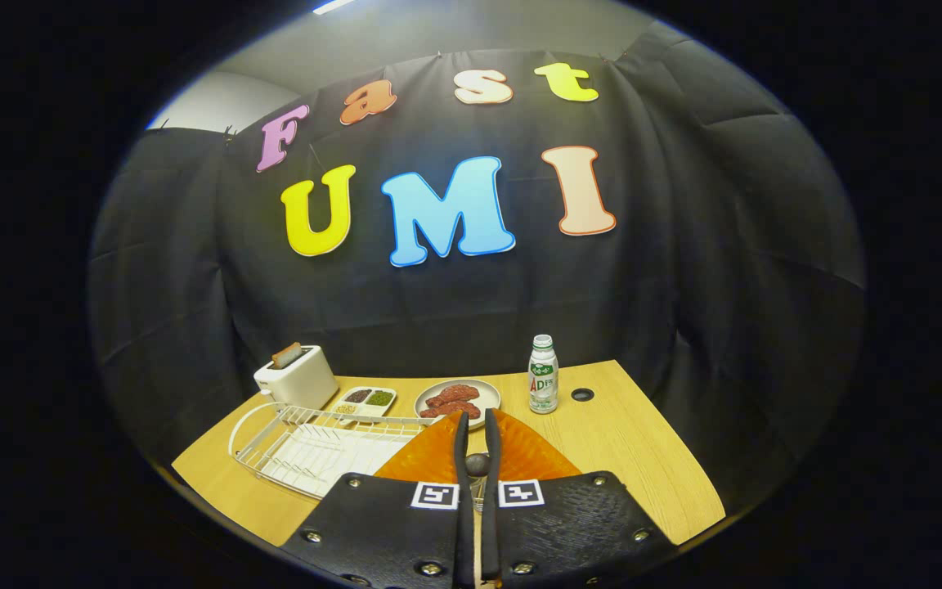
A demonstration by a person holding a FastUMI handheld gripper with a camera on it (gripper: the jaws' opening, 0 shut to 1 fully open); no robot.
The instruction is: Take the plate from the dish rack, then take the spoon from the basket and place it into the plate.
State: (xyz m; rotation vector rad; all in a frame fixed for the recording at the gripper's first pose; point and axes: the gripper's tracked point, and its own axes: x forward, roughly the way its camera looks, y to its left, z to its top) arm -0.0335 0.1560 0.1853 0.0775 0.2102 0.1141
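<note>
1. The tool (477,433) has its two fingers drawn close together, pinching a dark-bowled spoon (477,464) between them; the spoon's pale handle runs back down between the fingers.
2. Beneath and just ahead of the fingers lies a ribbed, translucent orange plate (520,454) on the light wooden bench (643,458); the spoon's bowl hangs over it, though whether it touches the plate cannot be told.
3. Beside the plate stands a white wire dish rack (316,446).
4. Beyond the rack sit a white toaster (298,378) with a slice of bread in its slot and a white compartment tray (365,399) of dark and green grains.
5. Beyond the fingertips is a grey round dish (430,405) with red meat slices, and next to it stands a small white bottle (543,374) with a green label.
6. A dark round hole (582,394) is in the bench near the bottle.
</note>
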